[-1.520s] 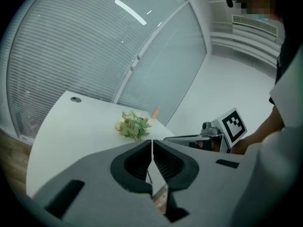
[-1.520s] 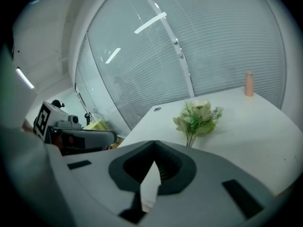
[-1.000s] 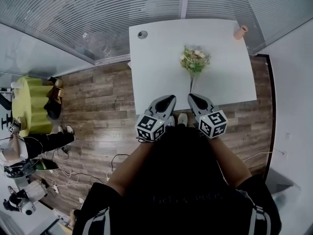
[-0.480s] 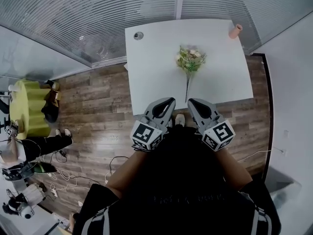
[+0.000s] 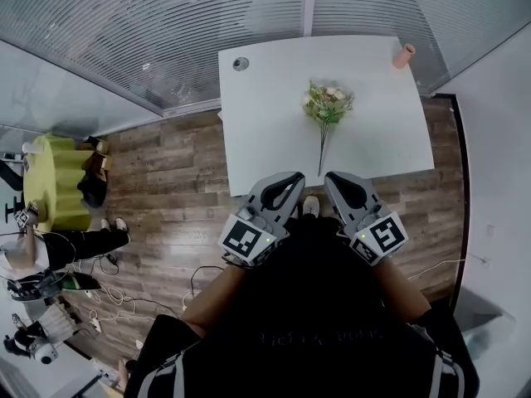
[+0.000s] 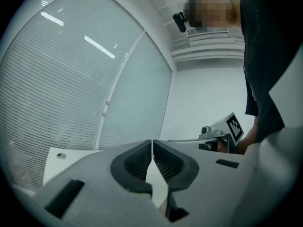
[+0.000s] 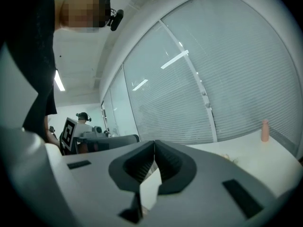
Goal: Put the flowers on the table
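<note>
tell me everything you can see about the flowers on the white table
The flowers are a small bunch: pale cream and pinkish blooms among green leaves, on thin dark stems. The bunch lies flat near the middle of the white table, blooms toward the far side, stems pointing at the near edge. Only the table touches it.

One table (image 5: 265,131) holds one bunch of flowers (image 5: 328,102), one pink vase (image 5: 405,55) and one round grommet (image 5: 241,63). There are two grippers, the left gripper (image 5: 294,177) and the right gripper (image 5: 333,177), each with one marker cube (image 5: 249,239). One yellow table (image 5: 50,181) stands well apart.
</note>
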{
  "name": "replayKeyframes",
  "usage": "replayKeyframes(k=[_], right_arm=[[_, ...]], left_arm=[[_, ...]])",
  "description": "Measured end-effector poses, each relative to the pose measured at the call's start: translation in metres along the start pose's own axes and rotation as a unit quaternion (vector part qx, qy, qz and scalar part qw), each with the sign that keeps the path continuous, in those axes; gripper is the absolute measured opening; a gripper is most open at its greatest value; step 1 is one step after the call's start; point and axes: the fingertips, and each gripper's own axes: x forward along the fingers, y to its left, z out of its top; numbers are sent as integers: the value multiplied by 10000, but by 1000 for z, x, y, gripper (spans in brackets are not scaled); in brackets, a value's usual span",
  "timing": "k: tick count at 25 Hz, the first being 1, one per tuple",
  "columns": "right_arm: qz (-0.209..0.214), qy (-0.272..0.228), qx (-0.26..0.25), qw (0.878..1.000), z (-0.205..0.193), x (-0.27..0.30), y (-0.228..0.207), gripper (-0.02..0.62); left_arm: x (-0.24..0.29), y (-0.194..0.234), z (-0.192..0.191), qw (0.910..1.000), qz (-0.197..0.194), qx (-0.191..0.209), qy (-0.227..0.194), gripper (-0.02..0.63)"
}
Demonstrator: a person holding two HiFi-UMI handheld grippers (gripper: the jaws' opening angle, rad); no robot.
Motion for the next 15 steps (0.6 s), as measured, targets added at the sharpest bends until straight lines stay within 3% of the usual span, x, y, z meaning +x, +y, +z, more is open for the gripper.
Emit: replayKeyframes(k=[4,8,15], right_arm=[[229,-205,-198,9993,16,-2,15,29],[291,-325,-356,9984,28,-4,17,31],[335,-351,-191,9986,42,-4,13,31]], left_arm=[[2,-5,13,9998,-9,141,-121,21],[4,-13,32,9994,-100,8,-323,21],[10,-18,44,9979,-107,547,-316,21]])
